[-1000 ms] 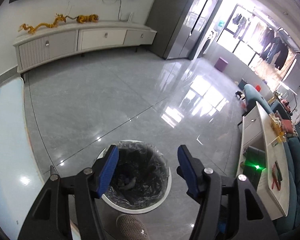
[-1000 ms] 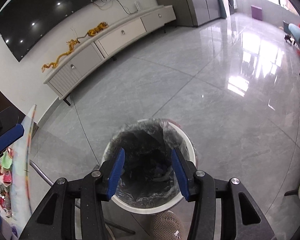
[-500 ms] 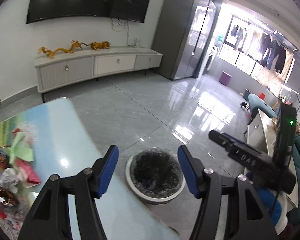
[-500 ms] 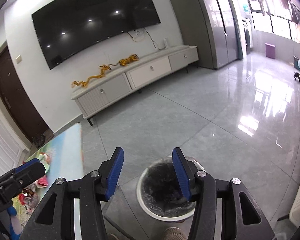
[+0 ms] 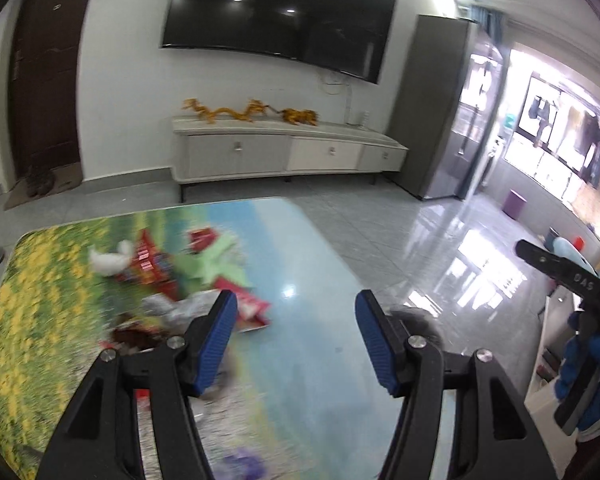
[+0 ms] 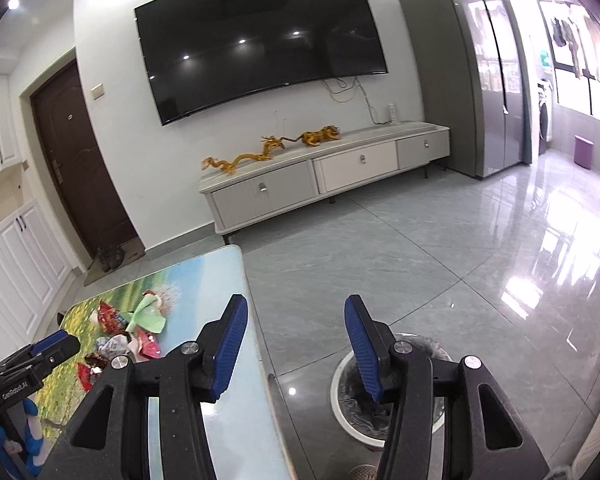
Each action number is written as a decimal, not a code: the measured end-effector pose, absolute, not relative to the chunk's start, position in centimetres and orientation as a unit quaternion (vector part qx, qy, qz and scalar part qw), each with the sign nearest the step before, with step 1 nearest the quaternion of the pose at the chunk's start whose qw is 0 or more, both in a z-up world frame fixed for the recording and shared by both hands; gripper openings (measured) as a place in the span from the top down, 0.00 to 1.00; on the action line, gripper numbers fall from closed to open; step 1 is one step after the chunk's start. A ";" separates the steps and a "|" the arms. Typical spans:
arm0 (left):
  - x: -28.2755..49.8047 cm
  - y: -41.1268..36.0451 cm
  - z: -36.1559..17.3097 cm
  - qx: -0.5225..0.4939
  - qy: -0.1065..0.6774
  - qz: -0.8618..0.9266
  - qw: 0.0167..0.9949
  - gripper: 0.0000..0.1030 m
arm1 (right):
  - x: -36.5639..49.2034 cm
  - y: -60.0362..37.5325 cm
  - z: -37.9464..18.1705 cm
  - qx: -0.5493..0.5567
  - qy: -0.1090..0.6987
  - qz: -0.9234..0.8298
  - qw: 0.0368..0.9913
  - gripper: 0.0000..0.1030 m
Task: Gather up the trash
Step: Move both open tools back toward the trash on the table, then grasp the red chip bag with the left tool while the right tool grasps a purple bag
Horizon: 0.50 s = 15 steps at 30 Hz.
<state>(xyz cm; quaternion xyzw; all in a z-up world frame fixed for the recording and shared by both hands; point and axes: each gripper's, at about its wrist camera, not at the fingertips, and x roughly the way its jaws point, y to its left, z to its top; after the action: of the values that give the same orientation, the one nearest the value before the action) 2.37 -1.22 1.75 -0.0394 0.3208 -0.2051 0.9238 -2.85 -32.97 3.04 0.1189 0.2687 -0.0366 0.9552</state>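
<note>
Where a second ago both grippers hung over the bin [image 6: 388,396], they now face the surface [image 5: 300,264], jaws apart and empty on the left gripper [image 5: 294,338] and the right gripper [image 6: 296,344]. The trash [image 5: 180,280] lies heaped there, so another pickup likely comes next.

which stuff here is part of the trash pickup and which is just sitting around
Part of the job:
- wrappers piled on the table
- trash bin on the floor beside the table
- left tool, open
- right tool, open

Just sitting around:
- TV
- cabinet
- gold dragons
- fridge
</note>
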 end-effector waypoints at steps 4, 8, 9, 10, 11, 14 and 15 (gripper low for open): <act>2.6 3.4 -0.2 -0.053 0.336 -0.152 0.928 0.42 | -2.0 -30.7 2.7 0.105 0.277 -0.015 0.955 0.53; 3.1 7.4 -3.0 -0.082 0.367 -0.108 0.920 0.43 | -1.9 -28.9 2.0 0.098 0.289 0.002 0.952 0.53; 3.3 8.2 -3.7 -0.090 0.376 -0.100 0.917 0.43 | -1.8 -28.5 1.8 0.098 0.292 0.006 0.951 0.53; 3.4 8.7 -4.2 -0.097 0.382 -0.096 0.914 0.43 | -1.5 -28.2 1.4 0.097 0.298 0.011 0.950 0.53; 3.6 9.1 -4.9 -0.105 0.390 -0.093 0.910 0.43 | -1.5 -27.8 1.2 0.096 0.301 0.014 0.949 0.53; 3.5 9.4 -6.0 -0.115 0.403 -0.094 0.903 0.43 | -1.0 -27.0 0.3 0.094 0.315 0.023 0.944 0.53; 3.6 9.2 -6.4 -0.116 0.407 -0.097 0.901 0.43 | -0.9 -26.8 0.1 0.093 0.319 0.026 0.943 0.53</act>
<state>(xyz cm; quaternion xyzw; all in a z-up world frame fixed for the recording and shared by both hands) 3.56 9.25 -6.36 -0.1155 0.4071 -0.0971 0.9008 -0.92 -26.84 0.11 0.0934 0.3188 0.0257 0.9429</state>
